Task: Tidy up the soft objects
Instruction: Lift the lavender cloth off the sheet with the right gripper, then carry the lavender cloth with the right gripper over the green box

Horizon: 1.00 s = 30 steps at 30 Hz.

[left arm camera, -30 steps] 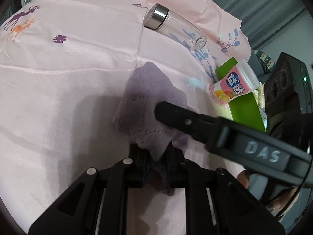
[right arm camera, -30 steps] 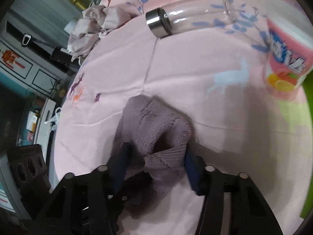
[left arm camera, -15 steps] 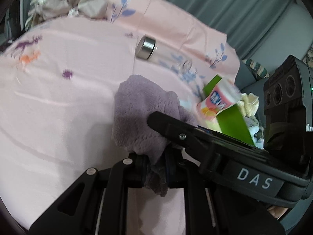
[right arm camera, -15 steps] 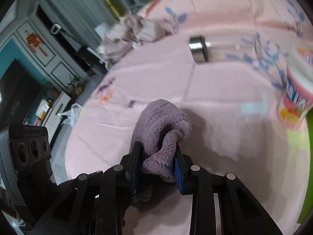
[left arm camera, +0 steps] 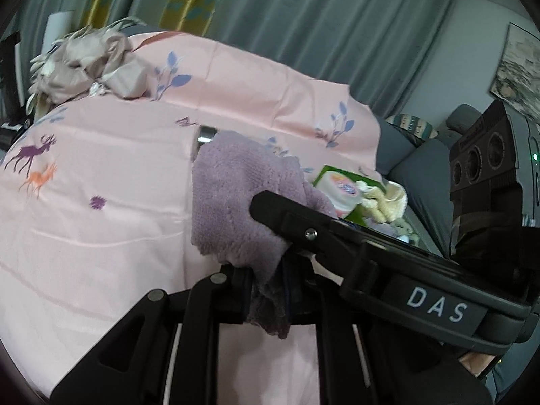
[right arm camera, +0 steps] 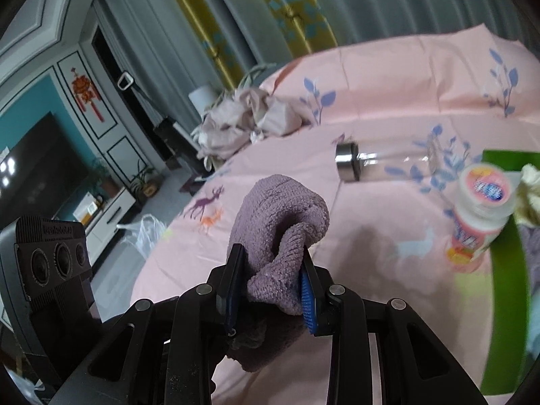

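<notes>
A purple knitted cloth point(left arm camera: 233, 202) hangs above the pink bedsheet point(left arm camera: 101, 175), gripped at one end by my left gripper point(left arm camera: 270, 283), which is shut on it. My right gripper point(right arm camera: 271, 280) is shut on the same purple cloth point(right arm camera: 280, 222), which bulges up between its blue-padded fingers point(right arm camera: 307, 290). In the left wrist view the right gripper's black body point(left arm camera: 371, 253) crosses in front of the cloth. A green box point(right arm camera: 506, 263) with cream and other soft items point(left arm camera: 384, 199) stands at the right.
A glass bottle with a steel cap point(right arm camera: 371, 163) lies on the sheet. A pink-and-white cup point(right arm camera: 476, 212) stands beside the green box. A crumpled beige garment point(left arm camera: 84, 64) sits at the bed's far side. Curtains hang behind; a TV and cabinet are at left.
Both grippers rose off the sheet with the purple cloth, which now hangs clear. The right jaws closed in on the cloth. The views tilted up toward the curtains.
</notes>
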Tool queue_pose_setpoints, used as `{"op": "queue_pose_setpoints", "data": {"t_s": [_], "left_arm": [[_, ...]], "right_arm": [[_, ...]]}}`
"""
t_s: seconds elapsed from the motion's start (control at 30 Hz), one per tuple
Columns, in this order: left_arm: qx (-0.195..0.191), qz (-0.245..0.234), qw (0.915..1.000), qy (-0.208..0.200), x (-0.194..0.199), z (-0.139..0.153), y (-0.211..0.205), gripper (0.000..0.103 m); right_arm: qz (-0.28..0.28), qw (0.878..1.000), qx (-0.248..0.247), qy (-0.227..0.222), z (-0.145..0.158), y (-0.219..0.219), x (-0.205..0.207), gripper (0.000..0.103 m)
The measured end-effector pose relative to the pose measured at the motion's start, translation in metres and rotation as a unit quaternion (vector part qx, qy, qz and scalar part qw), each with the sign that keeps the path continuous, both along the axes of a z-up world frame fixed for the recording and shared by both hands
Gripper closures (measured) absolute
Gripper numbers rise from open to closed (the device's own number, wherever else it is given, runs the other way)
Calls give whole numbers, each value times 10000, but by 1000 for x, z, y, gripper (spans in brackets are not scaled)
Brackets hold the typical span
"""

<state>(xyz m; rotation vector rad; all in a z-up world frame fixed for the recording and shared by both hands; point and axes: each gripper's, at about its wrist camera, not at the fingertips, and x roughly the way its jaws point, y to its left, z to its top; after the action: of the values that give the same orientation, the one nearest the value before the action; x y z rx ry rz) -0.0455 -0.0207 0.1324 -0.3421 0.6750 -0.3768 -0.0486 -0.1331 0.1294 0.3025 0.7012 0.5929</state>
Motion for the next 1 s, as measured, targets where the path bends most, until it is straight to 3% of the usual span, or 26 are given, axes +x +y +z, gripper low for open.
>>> {"op": "queue_pose_setpoints", "data": {"t_s": [0.43, 0.67, 1.0], "left_arm": [[162, -640, 9968, -452, 4, 35, -58, 93], [296, -1165, 9904, -688, 5, 51, -98, 93], [373, -1832, 9798, -714, 12, 58, -150, 93]], "right_arm": [[-772, 9955, 304, -462, 27, -65, -22, 70], [-1351, 9875, 501, -634, 36, -110, -38, 70], [-2060, 9743, 664, -622, 37, -159, -55, 70]]}}
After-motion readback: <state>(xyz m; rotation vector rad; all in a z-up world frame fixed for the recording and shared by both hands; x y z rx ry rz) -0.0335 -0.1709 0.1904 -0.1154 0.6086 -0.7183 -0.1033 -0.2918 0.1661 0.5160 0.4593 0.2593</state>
